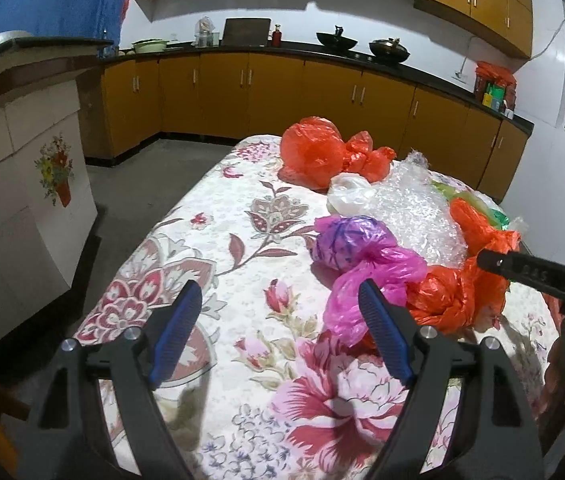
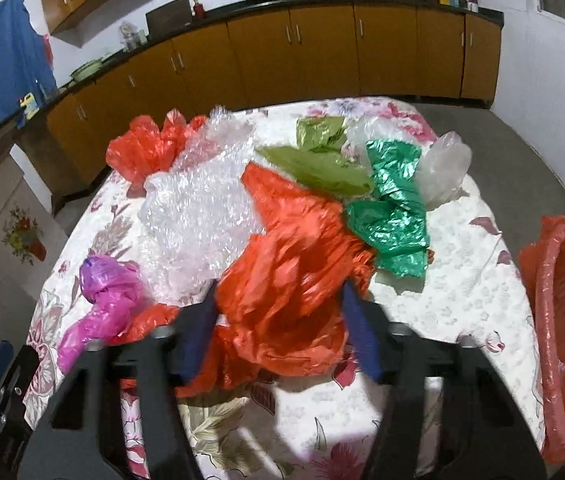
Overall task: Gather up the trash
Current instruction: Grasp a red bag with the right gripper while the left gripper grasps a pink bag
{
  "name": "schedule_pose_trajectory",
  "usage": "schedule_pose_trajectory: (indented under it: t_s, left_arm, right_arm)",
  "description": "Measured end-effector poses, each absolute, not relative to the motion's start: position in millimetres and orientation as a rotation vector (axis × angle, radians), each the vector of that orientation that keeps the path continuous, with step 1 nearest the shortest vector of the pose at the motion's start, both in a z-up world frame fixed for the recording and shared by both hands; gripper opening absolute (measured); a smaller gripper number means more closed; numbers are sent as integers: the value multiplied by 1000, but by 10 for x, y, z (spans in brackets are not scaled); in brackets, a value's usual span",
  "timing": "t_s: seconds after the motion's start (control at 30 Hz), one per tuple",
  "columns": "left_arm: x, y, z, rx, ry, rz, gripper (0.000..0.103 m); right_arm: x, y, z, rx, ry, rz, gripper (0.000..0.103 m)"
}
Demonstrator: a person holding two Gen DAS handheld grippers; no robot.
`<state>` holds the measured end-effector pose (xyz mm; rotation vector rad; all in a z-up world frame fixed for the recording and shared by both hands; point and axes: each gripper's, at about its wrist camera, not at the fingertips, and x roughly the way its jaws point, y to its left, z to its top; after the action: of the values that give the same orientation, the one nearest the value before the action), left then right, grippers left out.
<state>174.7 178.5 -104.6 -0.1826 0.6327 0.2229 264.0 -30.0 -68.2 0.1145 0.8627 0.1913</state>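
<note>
Crumpled plastic bags lie heaped on a table with a floral cloth (image 1: 218,208). My right gripper (image 2: 280,286) has its blue pads against both sides of a big orange bag (image 2: 282,264), which fills the gap between them. Its dark finger (image 1: 530,272) shows in the left wrist view above the same orange bag (image 1: 442,300). My left gripper (image 1: 280,286) stands open over bare cloth. A pink bag (image 1: 354,248) lies just beyond its right finger. Bubble wrap (image 2: 202,208), a green bag (image 2: 394,208), an olive bag (image 2: 322,168) and a clear bag (image 2: 442,172) lie further back.
A red basket lined with orange plastic (image 2: 562,320) stands at the table's right edge. Another orange bag (image 1: 314,148) sits at the far end of the table. Wooden kitchen cabinets (image 1: 282,92) run along the walls, and a white counter (image 1: 22,184) stands to the left.
</note>
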Motion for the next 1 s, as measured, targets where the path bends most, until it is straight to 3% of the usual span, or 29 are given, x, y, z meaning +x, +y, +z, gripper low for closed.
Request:
schedule_pose_trajectory:
  t_s: [0.13,0.23,1.0]
  left_arm:
    - [1848,1702,-1062,-174,641,187,79]
    - [1927,1624,-1061,-167,643,164,79]
    - [2317,1307,-1172,-135,720,68,73]
  right_arm:
    - [2605,-328,-701,107,858,220,28]
    - [2554,-391,-665,124,846,243,21]
    - [2227,-667,-377,212,785,341,19]
